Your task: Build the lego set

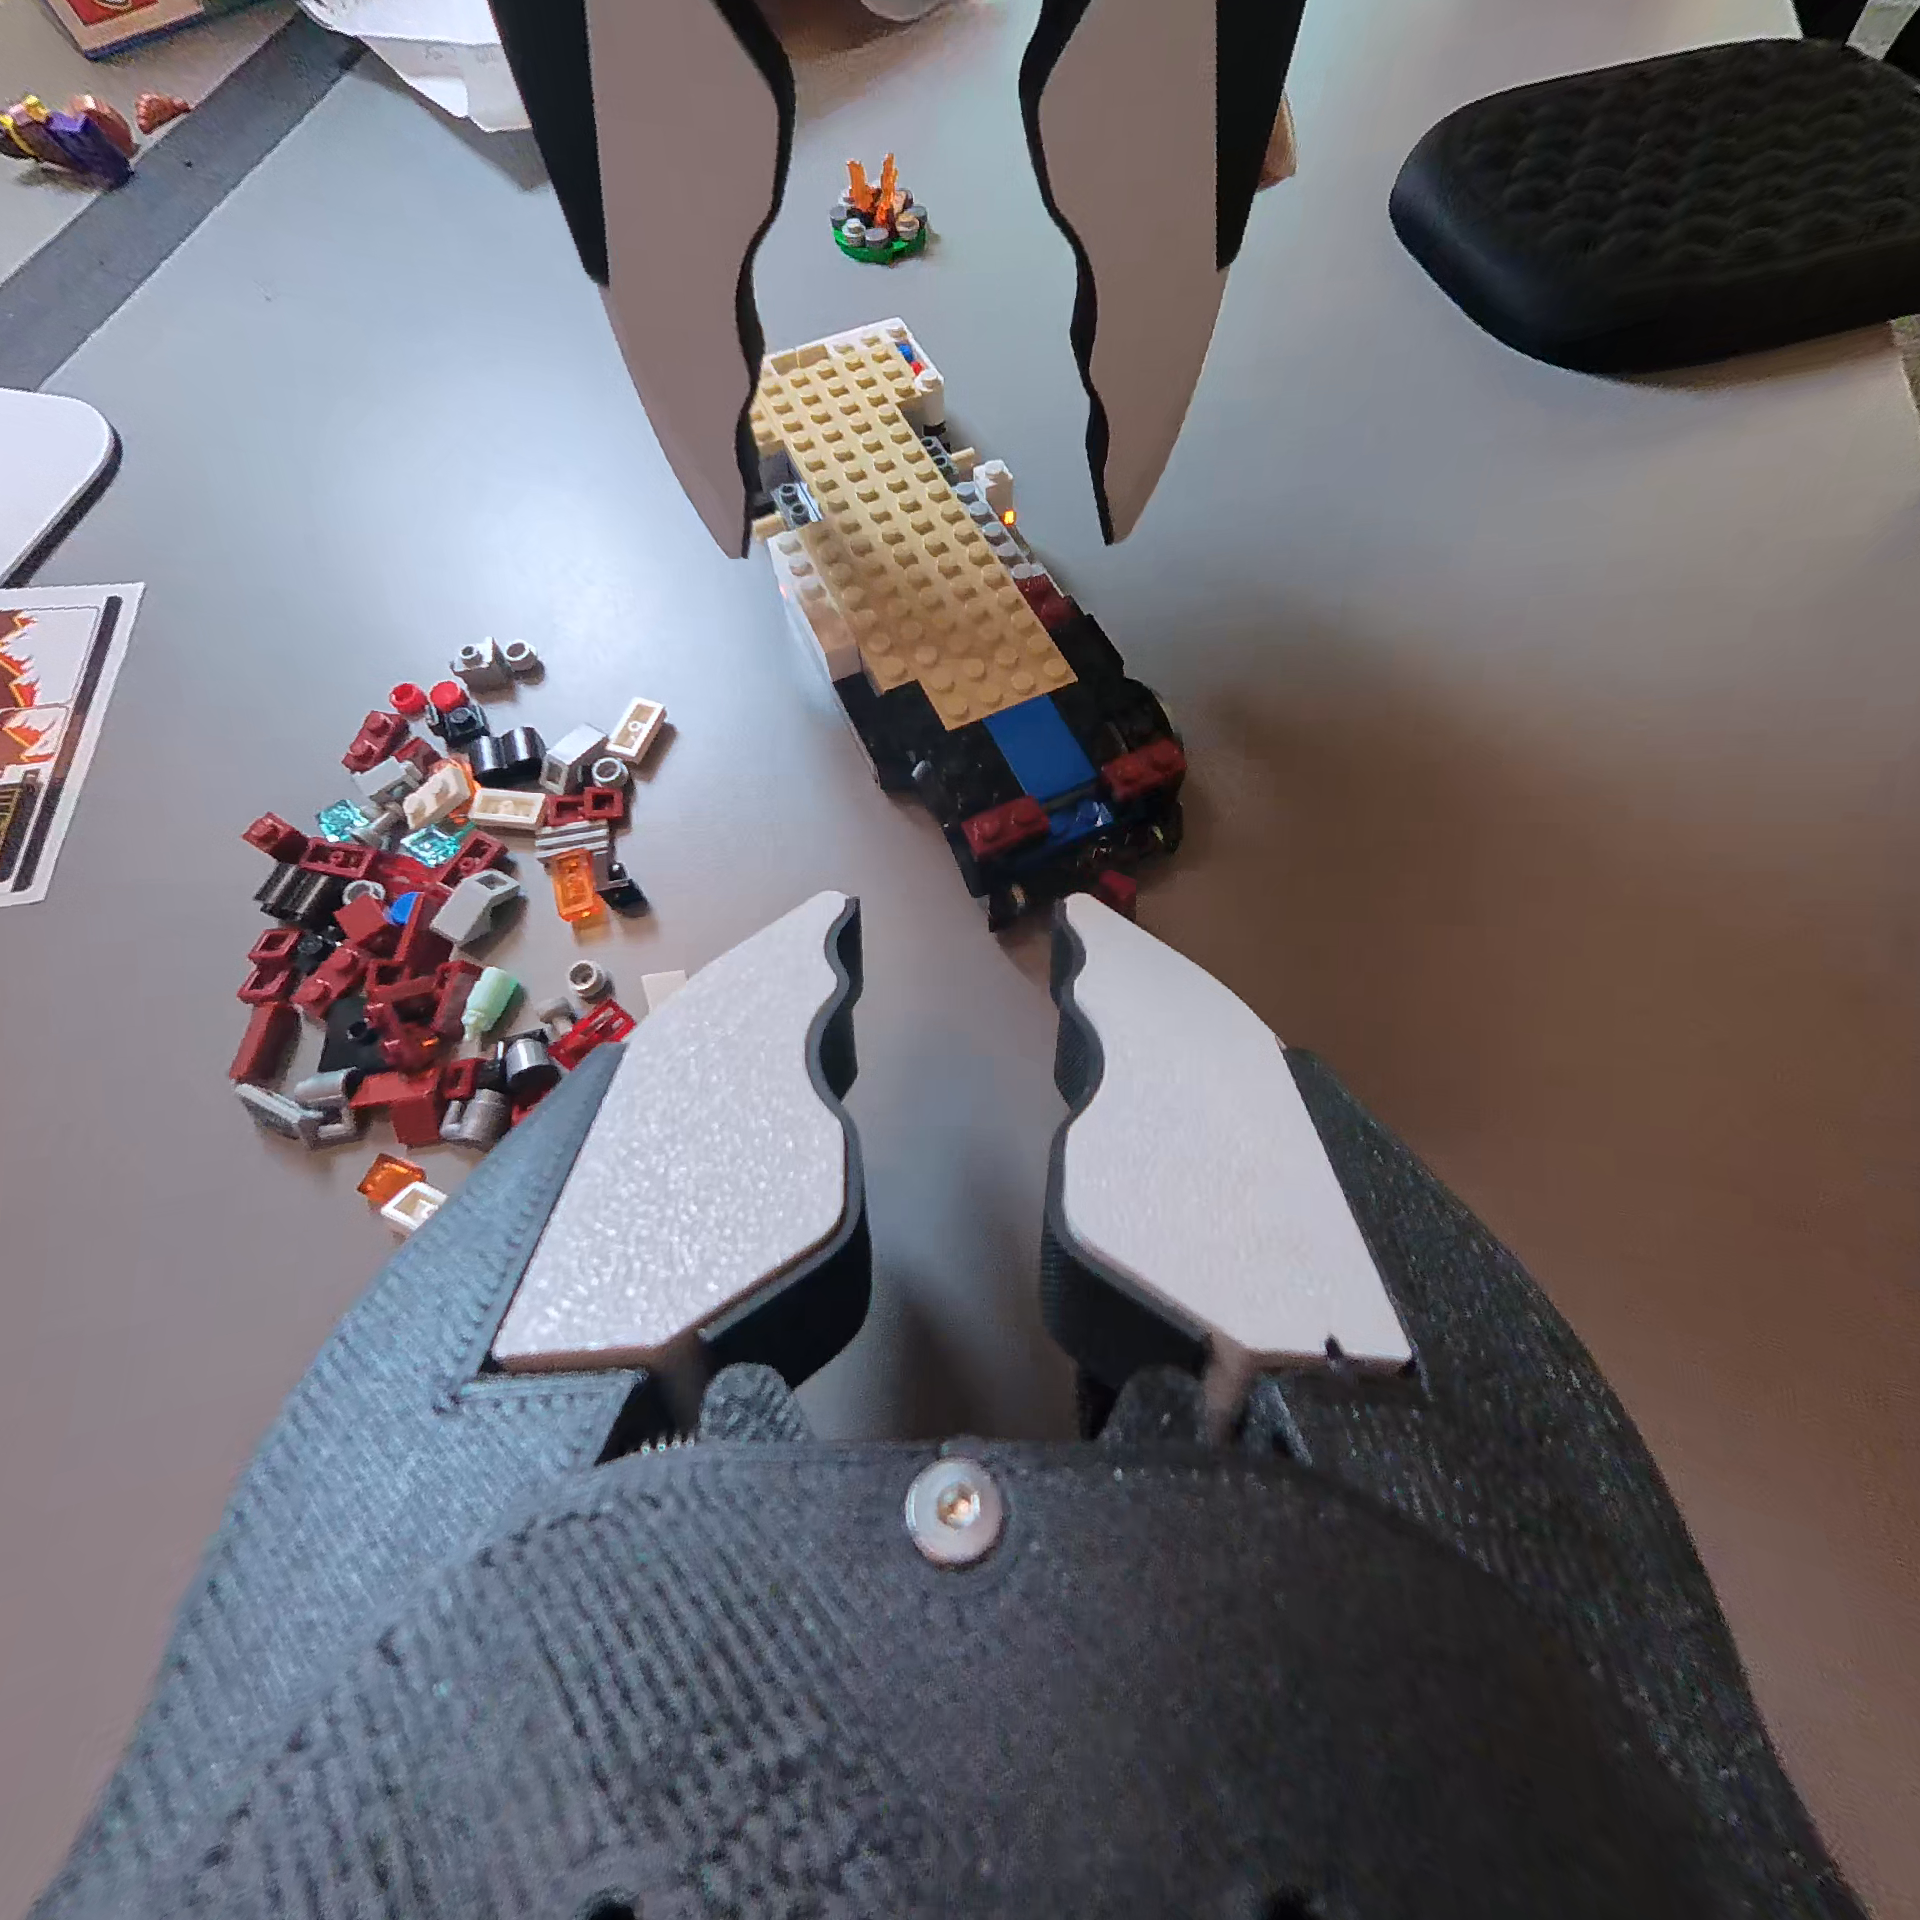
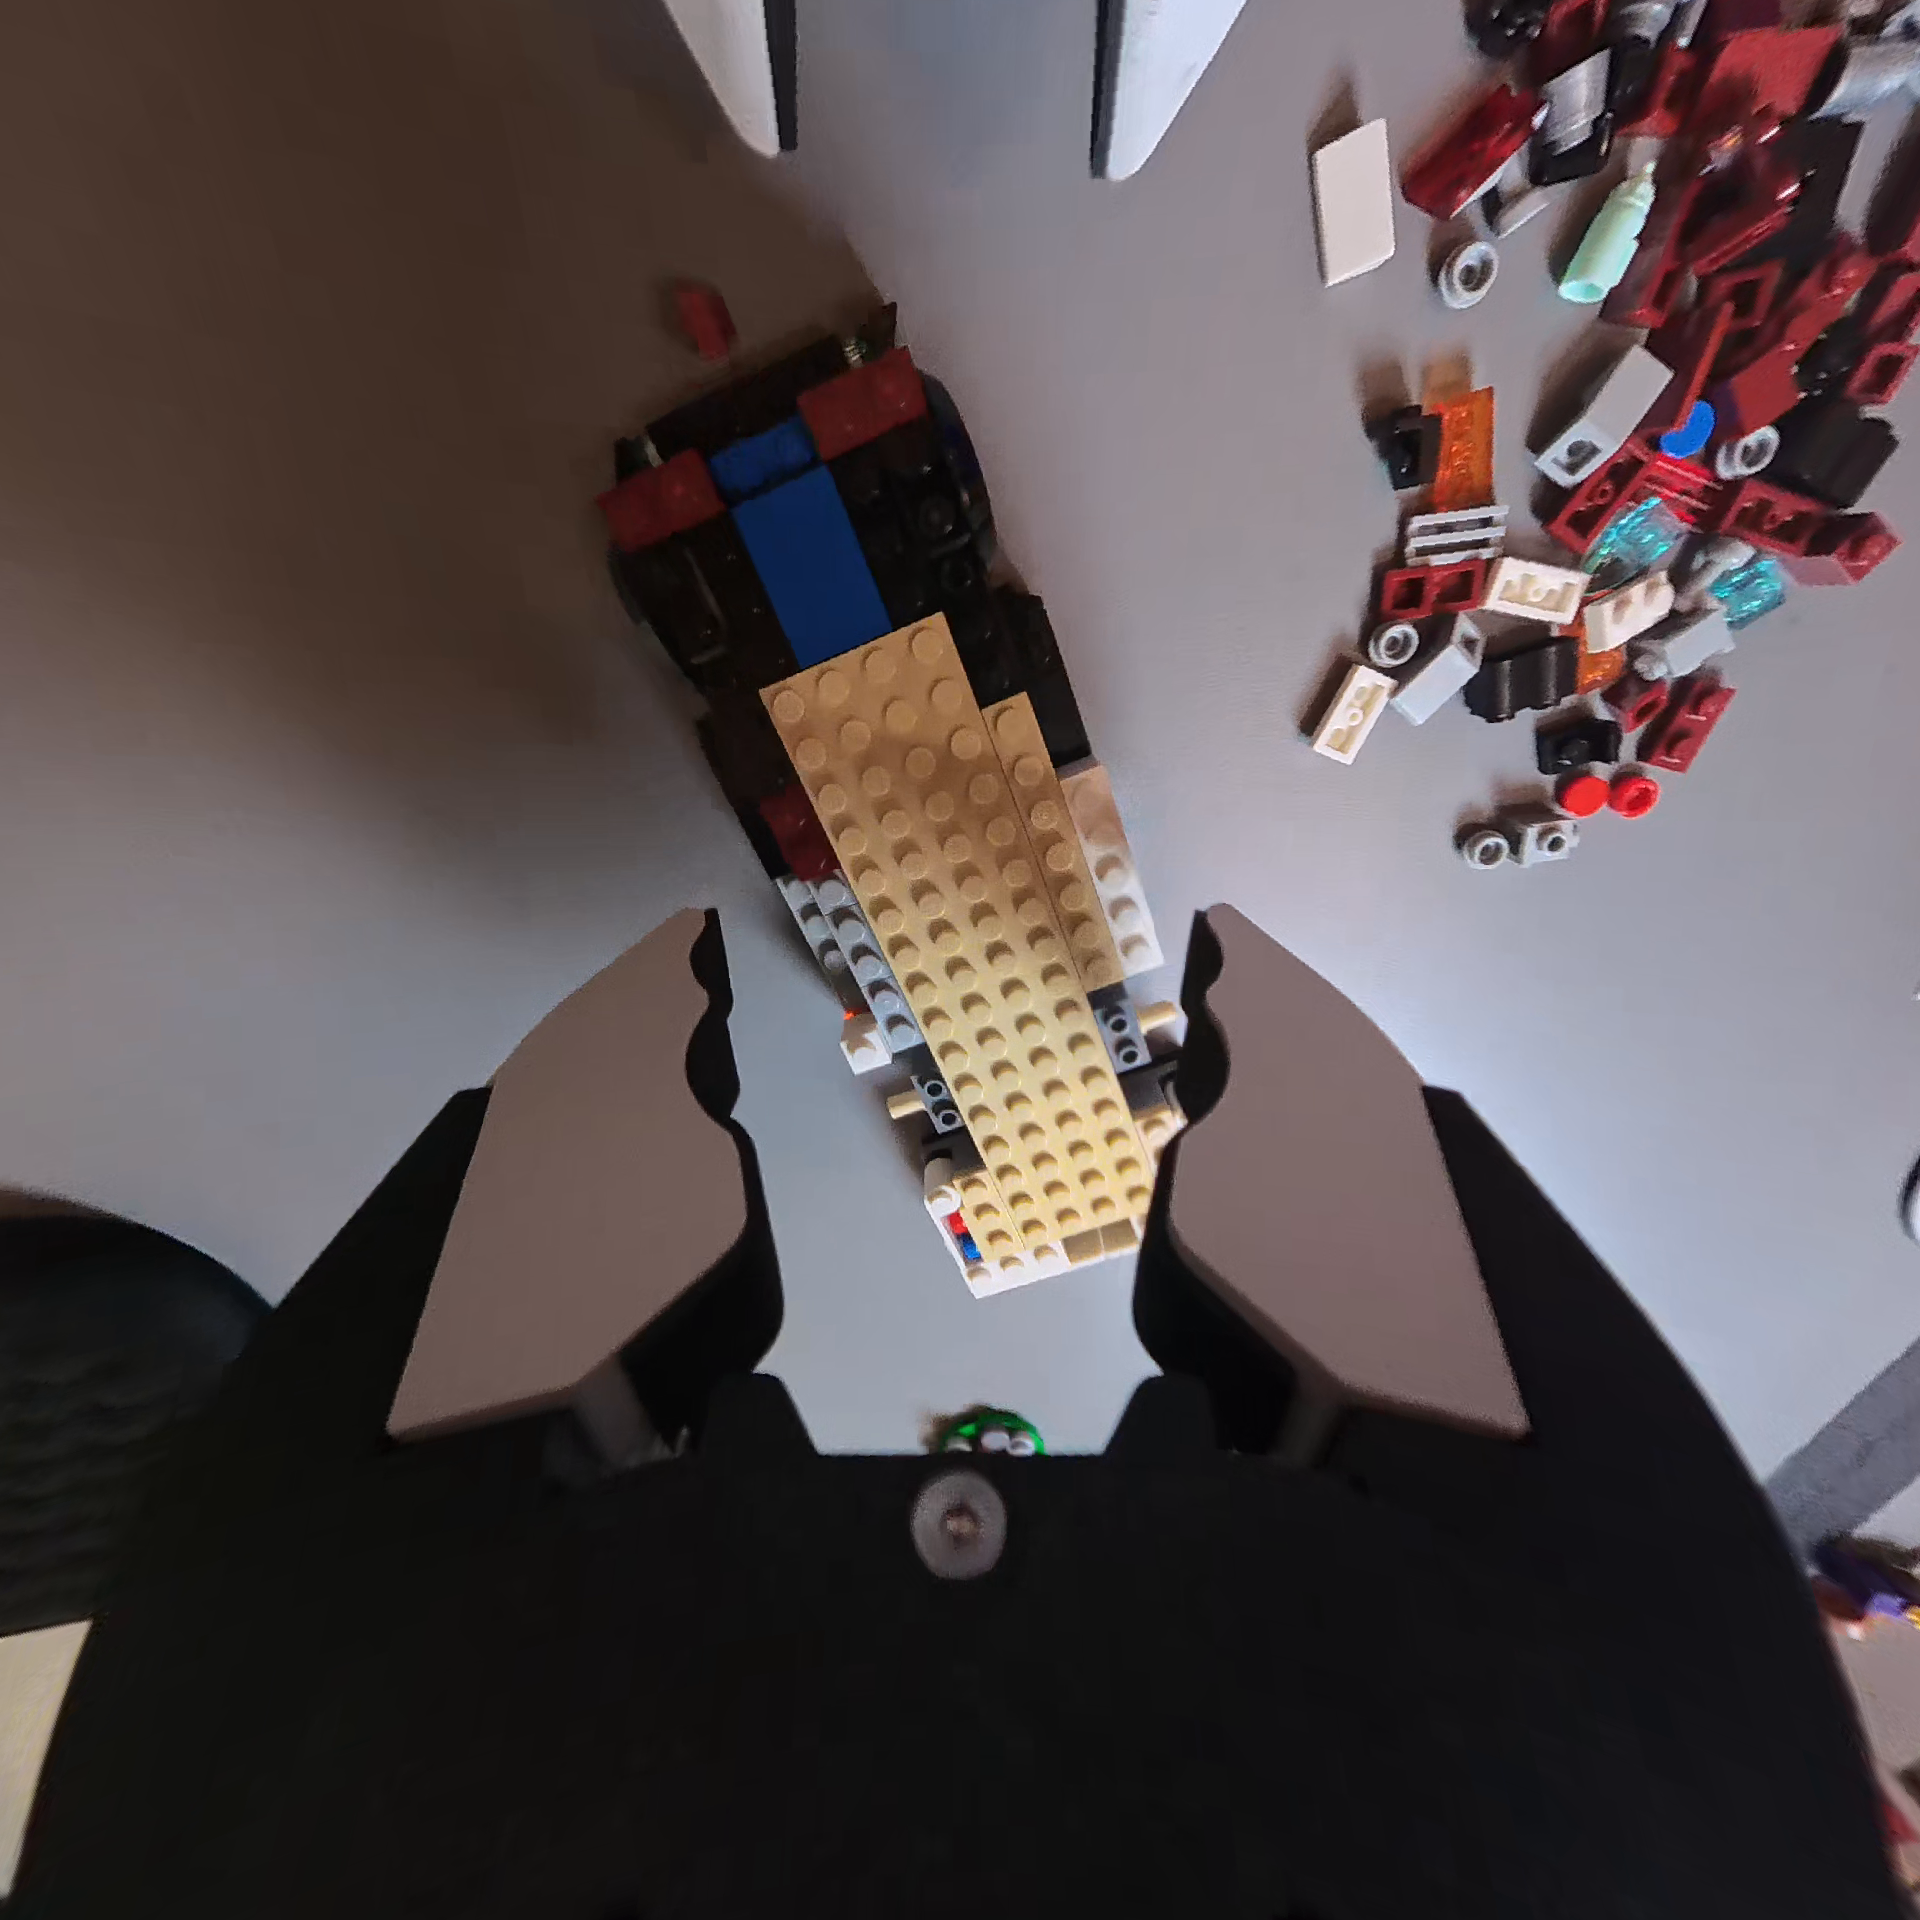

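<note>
Right wrist view: right gripper jaws wide, straddling brick vehicle; left gripper jaws part-open, bare.

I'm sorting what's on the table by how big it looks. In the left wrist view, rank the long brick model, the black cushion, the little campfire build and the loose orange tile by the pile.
1. Black cushion (cut off by the frame).
2. Long brick model.
3. Campfire build, though it lies farther from the camera.
4. Orange tile.

The right gripper is hovering with jaws spread wide around the near end of a long brick-built vehicle lying on the grey counter; one finger is sitting just beside its tan plates. Loose bricks are lying scattered nearby.
</note>
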`<state>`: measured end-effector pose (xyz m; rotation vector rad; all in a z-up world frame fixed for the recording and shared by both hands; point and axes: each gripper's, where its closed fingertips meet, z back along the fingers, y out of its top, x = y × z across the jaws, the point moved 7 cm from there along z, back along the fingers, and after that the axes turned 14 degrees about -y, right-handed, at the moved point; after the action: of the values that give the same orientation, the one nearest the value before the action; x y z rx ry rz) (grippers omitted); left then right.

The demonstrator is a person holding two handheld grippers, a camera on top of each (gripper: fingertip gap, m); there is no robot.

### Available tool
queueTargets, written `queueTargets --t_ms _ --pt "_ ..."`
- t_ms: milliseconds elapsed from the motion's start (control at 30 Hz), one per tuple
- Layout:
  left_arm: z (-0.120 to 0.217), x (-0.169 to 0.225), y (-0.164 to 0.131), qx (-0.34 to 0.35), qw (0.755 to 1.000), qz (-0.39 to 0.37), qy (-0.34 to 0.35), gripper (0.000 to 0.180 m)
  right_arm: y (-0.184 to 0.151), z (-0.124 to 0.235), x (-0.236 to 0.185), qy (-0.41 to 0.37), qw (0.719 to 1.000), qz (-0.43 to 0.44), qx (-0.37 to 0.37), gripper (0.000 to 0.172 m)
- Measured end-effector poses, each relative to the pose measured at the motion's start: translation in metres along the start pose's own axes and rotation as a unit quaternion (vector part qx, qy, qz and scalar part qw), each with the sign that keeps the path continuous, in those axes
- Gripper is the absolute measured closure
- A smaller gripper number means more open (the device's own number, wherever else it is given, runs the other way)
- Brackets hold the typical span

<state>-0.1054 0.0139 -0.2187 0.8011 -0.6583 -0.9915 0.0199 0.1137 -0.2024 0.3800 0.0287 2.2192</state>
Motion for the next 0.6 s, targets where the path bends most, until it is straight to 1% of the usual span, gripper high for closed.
queueTargets --t_ms 167,300,333,400,500,600 --pt "0.002 0.000 -0.002 -0.011 1.000 -0.002 -0.003 0.145 0.002 -0.008 -0.004 -0.005 0.998 0.059 0.002 0.084" --pt "0.001 0.004 -0.005 -0.030 0.999 -0.007 -0.019 0.146 -0.004 -0.014 -0.005 -0.001 0.997 0.080 -0.015 0.088" --pt "0.000 0.006 -0.006 -0.038 0.999 -0.009 -0.025 0.146 -0.005 -0.016 -0.004 -0.002 0.997 0.074 -0.012 0.090" --pt "-0.003 0.011 -0.008 -0.054 0.998 -0.012 -0.041 0.146 -0.006 -0.016 -0.002 -0.006 0.998 0.054 -0.006 0.100" --pt "-0.008 0.019 -0.010 -0.078 0.995 -0.017 -0.057 0.149 -0.007 -0.015 -0.005 -0.007 1.000 0.015 -0.013 0.100" --pt "-0.011 0.024 -0.011 -0.099 0.993 -0.018 -0.058 0.153 -0.005 -0.012 -0.013 -0.014 0.998 -0.038 -0.039 0.101"
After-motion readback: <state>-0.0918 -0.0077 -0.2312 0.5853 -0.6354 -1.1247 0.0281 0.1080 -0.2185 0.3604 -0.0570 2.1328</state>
